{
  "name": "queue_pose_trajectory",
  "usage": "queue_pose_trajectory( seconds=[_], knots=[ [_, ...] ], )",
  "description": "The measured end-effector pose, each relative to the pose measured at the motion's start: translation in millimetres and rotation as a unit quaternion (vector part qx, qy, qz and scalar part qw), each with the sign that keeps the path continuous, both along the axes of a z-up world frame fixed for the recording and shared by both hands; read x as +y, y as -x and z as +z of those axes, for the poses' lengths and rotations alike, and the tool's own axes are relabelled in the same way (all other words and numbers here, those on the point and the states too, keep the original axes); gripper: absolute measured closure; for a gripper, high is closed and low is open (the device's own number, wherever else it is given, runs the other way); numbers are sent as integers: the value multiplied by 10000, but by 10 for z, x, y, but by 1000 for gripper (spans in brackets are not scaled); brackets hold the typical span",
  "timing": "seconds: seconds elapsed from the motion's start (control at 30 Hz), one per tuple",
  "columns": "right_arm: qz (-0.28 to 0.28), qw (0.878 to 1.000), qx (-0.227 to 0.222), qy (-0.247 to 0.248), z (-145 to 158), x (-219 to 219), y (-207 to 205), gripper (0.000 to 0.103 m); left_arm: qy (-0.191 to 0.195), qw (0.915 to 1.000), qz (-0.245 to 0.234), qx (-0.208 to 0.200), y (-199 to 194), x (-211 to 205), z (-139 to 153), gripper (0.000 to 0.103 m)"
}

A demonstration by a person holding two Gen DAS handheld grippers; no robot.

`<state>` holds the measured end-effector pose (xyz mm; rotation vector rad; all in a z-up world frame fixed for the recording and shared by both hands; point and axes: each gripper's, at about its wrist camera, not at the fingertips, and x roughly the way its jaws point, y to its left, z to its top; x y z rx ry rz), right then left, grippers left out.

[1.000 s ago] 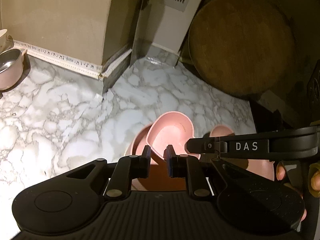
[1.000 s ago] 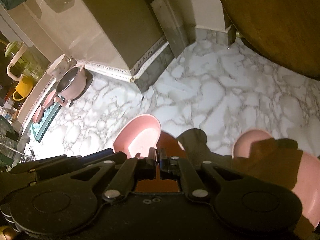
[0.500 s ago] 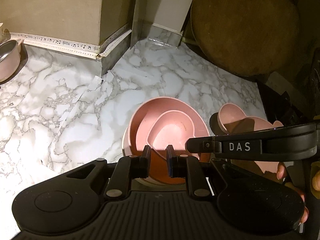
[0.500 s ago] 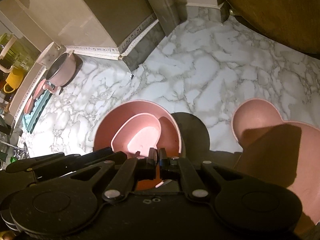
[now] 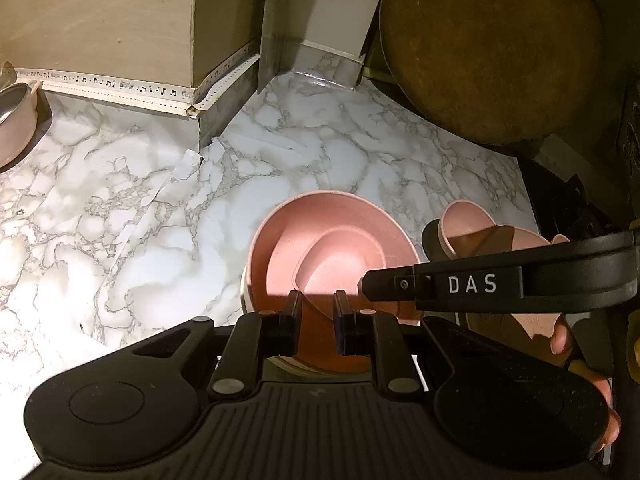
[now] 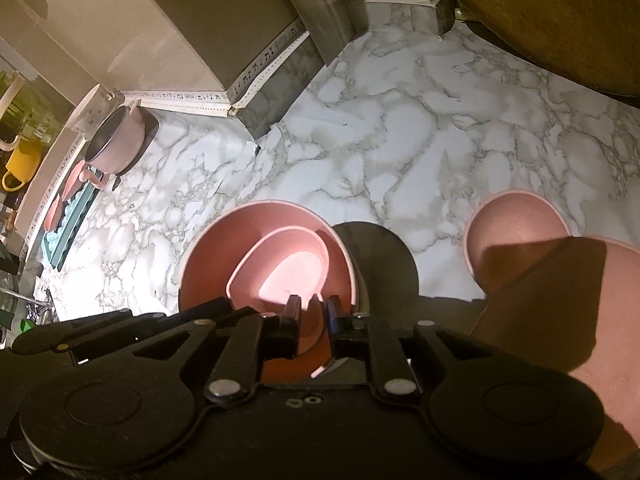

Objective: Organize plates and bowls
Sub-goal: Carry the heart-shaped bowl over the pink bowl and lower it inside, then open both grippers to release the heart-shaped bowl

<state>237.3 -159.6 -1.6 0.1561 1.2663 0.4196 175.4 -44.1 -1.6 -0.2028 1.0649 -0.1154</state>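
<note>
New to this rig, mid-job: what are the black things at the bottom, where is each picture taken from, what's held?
No robot: a person holds a two-finger gripper in each hand, each with a camera looking along its fingers. One picture is from the left gripper, one from the right gripper. On the marble counter stands a large bowl, its near rim pinched by the left gripper. A small bowl sits inside; the right jaws have just been opening around its rim. Nearby: more pink dishes, a pot, a round wooden board.
</note>
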Motion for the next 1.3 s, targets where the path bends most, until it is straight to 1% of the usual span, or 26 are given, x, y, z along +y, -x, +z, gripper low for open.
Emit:
queue_pose_trajectory(
  seconds=[0.2,0.37,0.43,0.57,0.73,0.8,0.87,0.9,0.93,0.97,1.03,1.13,1.2,1.23,1.27,1.3],
  knots=[
    [-1,10000,-39,19,40,4,4,86,-20,10000,-12,-47,35,18,16,87],
    [-60,9999,-155,-40,138,-33,39,79,10,9999,-40,-164,88,50,82,87],
    [-81,9997,-225,-40,183,-49,68,78,15,9997,-51,-223,114,60,120,87],
    [-118,9992,-393,-38,288,-73,157,69,1,9994,-74,-343,184,67,207,87],
    [-226,9978,-627,-26,431,-128,264,64,-19,9987,-116,-501,264,58,307,86],
    [-289,9971,-708,-17,476,-157,306,59,-22,9983,-129,-569,298,54,344,81],
    [-343,9964,-778,-26,519,-191,344,54,-33,9978,-148,-644,331,61,379,72],
    [-368,9960,-809,-36,539,-202,368,53,-34,9975,-162,-681,347,61,394,70],
    [-394,9957,-838,-49,560,-218,390,50,-31,9973,-173,-716,366,61,412,62],
    [-416,9954,-866,-59,577,-230,412,48,-31,9970,-174,-758,387,63,430,51],
    [-463,9946,-924,-80,610,-254,457,45,-41,9962,-172,-852,430,64,462,43],
    [-536,9933,-1012,-119,655,-286,528,38,-28,9953,-238,-936,484,53,498,43],
    [-571,9926,-1059,-132,677,-302,576,31,-14,9953,-241,-943,507,51,500,42],
    [-591,9922,-1085,-138,685,-313,599,24,0,9952,-243,-945,522,53,499,40],
    [-611,9917,-1126,-136,694,-321,628,20,12,9952,-240,-949,542,55,496,35],
    [-624,9911,-1165,-136,699,-318,653,20,21,9951,-235,-958,562,57,496,34]
  ],
)
